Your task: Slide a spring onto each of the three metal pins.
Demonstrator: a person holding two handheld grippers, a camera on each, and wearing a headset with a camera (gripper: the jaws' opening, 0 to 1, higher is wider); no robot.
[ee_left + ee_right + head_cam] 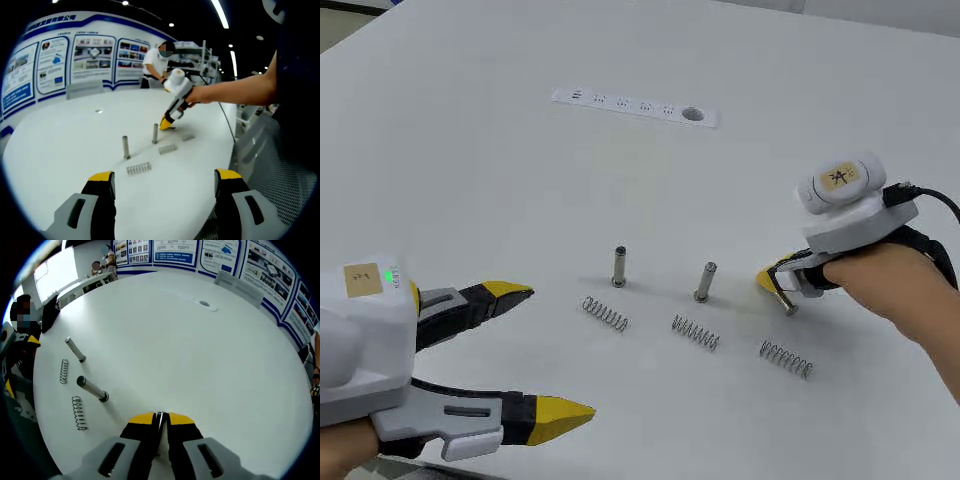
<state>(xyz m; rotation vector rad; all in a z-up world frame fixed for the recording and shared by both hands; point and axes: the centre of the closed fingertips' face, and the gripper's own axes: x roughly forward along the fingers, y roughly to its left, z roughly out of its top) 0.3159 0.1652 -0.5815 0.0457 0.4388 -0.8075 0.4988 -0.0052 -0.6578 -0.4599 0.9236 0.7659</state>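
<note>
Two metal pins point(619, 266) point(705, 281) stand upright on the white table. Three springs point(605, 313) point(696, 332) point(786, 359) lie in a row in front of them. My right gripper point(775, 285) is shut on the third pin point(786, 301), which is tilted with its lower end at the table beside the right spring. In the right gripper view the jaws point(160, 421) are closed with a thin metal sliver between them. My left gripper point(540, 350) is open at the near left, empty, short of the left spring point(138, 168).
A flat white socket strip point(635, 106) with a round hole is set into the table point(470, 150) farther back. People stand at benches beyond the table's far edge in the gripper views.
</note>
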